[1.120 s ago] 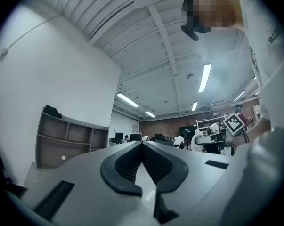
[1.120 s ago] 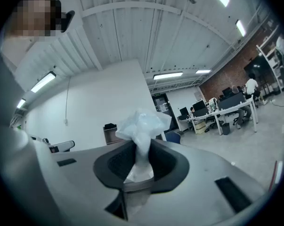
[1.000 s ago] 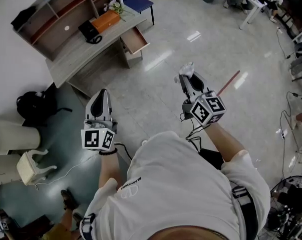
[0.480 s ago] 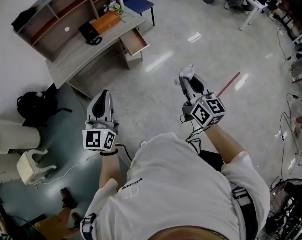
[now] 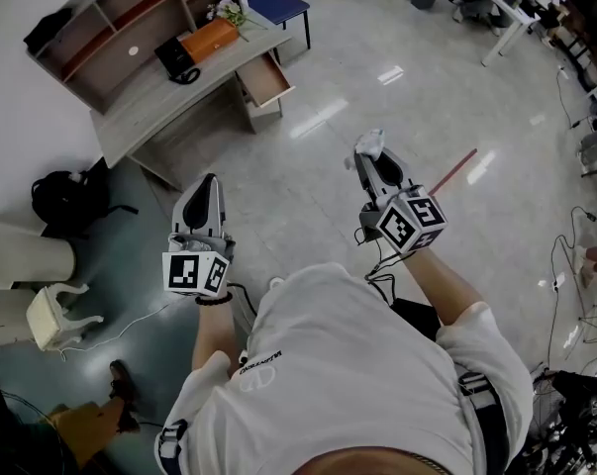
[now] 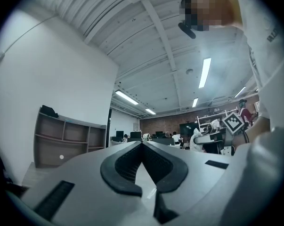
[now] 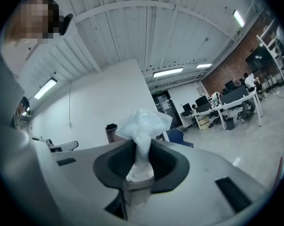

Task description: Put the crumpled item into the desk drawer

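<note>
Out on the open floor [image 5: 308, 201], well apart from the worktop [image 5: 164, 102], the person stands with both arms held forward. The step in hand is the carry: the pick-up looks done and the drop-off has not begun.

The right hand-held gripper [image 7: 141, 150] is clamped on a crumpled white wad [image 7: 142, 122]. Its pads pinch the wad's narrow lower part, while the puffed top stands up above the tips. From the head view the wad shows as a pale lump at the front end of that tool, over bare floor and nowhere near its goal. The left hand-held gripper [image 6: 142, 146] has its jaws brought together at the tips, with nothing between them. It hangs beside the other one, apart from it.

The drawer [image 5: 267, 79] juts out already pulled open at the right end of the worktop, near a blue chair [image 5: 275, 6]. I cannot tell from here whether anything lies inside it. An orange box [image 5: 211, 40] and a black object [image 5: 178, 62] sit on the worktop in front of a set of shelves [image 5: 100, 28].

Since the drawer stands open, the left tool probably has no pulling to do. The next move calls for crossing the floor toward the worktop and bringing the right tool over the open box of the drawer. It should be lowered until the wad is inside the walls, and only then should the jaws part. Such a light, springy wad may cling to a pad or drift, so a low release seems wise.
</note>
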The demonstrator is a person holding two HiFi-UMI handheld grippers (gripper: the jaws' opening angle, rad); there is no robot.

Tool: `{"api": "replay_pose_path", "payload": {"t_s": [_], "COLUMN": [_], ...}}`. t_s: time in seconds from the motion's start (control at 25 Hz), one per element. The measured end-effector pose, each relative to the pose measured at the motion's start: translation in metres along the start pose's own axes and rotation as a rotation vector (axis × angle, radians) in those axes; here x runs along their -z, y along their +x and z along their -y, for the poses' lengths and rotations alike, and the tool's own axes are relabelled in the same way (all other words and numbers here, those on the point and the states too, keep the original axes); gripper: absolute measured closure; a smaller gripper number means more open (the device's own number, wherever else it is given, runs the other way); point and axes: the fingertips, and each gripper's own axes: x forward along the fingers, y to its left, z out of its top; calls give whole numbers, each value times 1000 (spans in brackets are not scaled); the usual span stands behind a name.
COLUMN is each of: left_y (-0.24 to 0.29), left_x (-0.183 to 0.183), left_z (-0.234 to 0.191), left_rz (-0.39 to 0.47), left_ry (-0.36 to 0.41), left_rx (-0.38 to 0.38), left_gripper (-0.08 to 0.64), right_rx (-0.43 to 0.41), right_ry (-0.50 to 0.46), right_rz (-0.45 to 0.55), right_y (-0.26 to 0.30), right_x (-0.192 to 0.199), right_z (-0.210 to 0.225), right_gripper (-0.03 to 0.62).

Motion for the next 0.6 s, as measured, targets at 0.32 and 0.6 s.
{"api": "replay_pose_path", "payload": {"t_s": [0.32,0.6], "left_y": [13,19], "left_x": [11,24], "left_z": [31,30], "left_rz": [-2,-25], "left_ry": [-18,-34], "left_rx": [-40,-64], "left_gripper": [558,558], "right_rx": [-30,-55], "right_ry": [3,-3], "right_rz": [-36,-57], "right_y": [-5,5], "right_x": [0,5], "right_z": [32,37], "right_gripper": [517,517]}}
